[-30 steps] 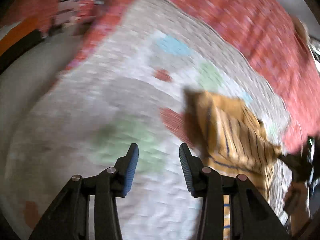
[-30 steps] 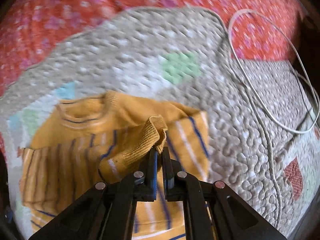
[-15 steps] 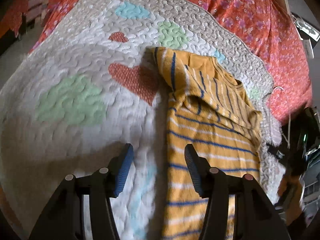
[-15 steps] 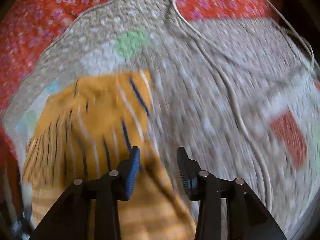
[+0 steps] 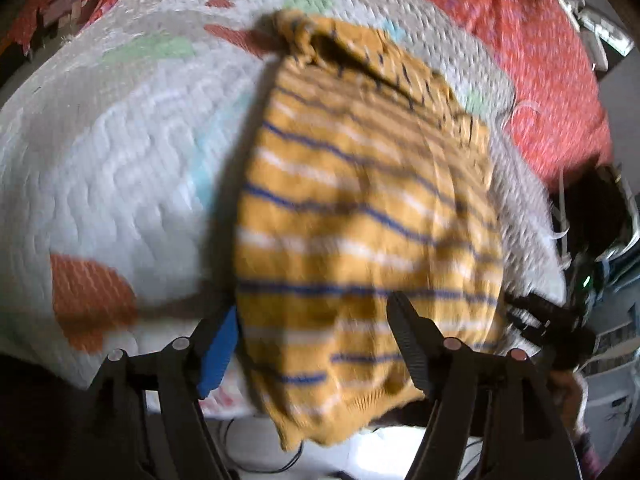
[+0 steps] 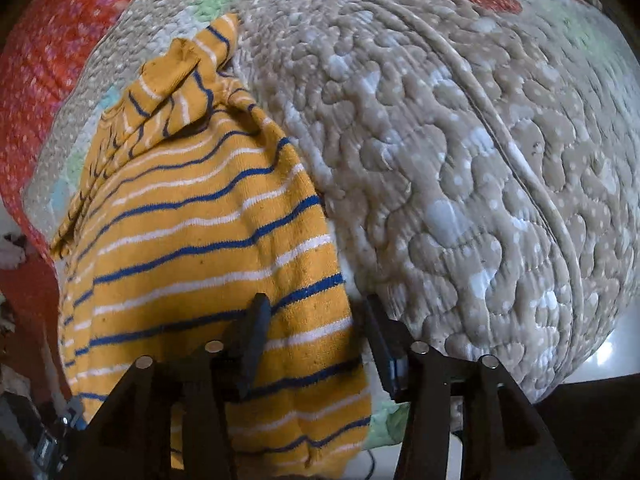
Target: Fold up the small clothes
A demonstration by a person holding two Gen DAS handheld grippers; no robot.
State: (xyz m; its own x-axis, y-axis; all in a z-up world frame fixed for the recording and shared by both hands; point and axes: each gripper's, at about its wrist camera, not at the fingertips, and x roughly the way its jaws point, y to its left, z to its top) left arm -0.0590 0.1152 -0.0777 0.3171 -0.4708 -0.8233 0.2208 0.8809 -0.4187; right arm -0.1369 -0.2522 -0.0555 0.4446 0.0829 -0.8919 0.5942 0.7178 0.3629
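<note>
I see the striped sweater (image 6: 200, 248) lying on the quilted blanket (image 6: 460, 168) (pale, with coloured patches), its hem hanging over the near edge. A red floral bedspread (image 5: 520, 40) lies beyond, a white cable (image 6: 520, 168) crosses the blanket. My left gripper (image 5: 312, 344) and right gripper (image 6: 316, 336) are both spread wide, gripping nothing, straddling the sweater's hem corners.

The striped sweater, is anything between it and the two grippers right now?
Nothing visible. The striped sweater lies on the quilt directly ahead of the open left gripper and open right gripper, its hem between both sets of fingers.
</note>
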